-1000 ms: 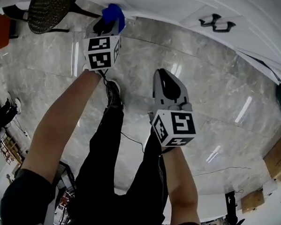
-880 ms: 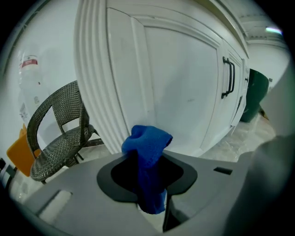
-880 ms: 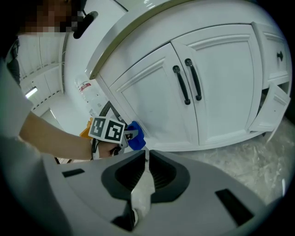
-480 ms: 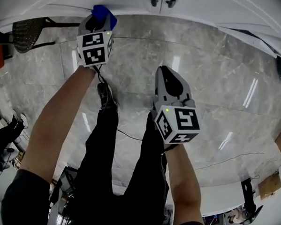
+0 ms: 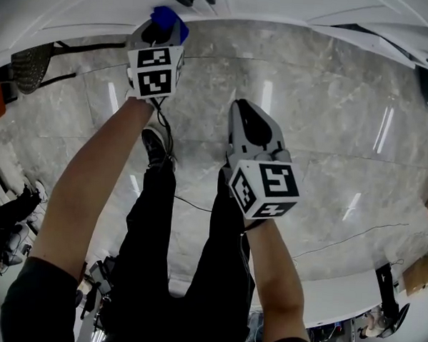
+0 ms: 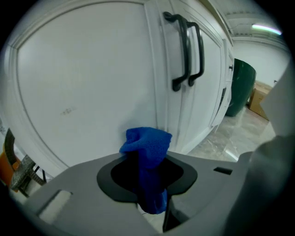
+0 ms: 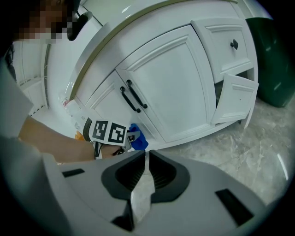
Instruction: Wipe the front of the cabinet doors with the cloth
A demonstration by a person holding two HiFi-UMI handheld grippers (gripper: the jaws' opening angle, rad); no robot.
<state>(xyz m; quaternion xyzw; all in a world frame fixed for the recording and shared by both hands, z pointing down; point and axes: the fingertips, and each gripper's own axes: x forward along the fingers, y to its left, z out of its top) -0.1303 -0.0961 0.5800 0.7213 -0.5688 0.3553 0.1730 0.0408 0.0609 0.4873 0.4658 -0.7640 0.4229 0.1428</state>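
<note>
Our left gripper [image 6: 148, 175] pinches the cloth [image 6: 146, 144], door [image 6: 83, 92] just ahead; our right gripper [image 7: 146, 163], jaws together, hangs back.

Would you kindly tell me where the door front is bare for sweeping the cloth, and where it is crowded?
Bare: the flat door panel, bordered by its raised frame and the centre seam, above the blue cloth. Crowded: the two dark handles flanking that seam, upper right.
</note>
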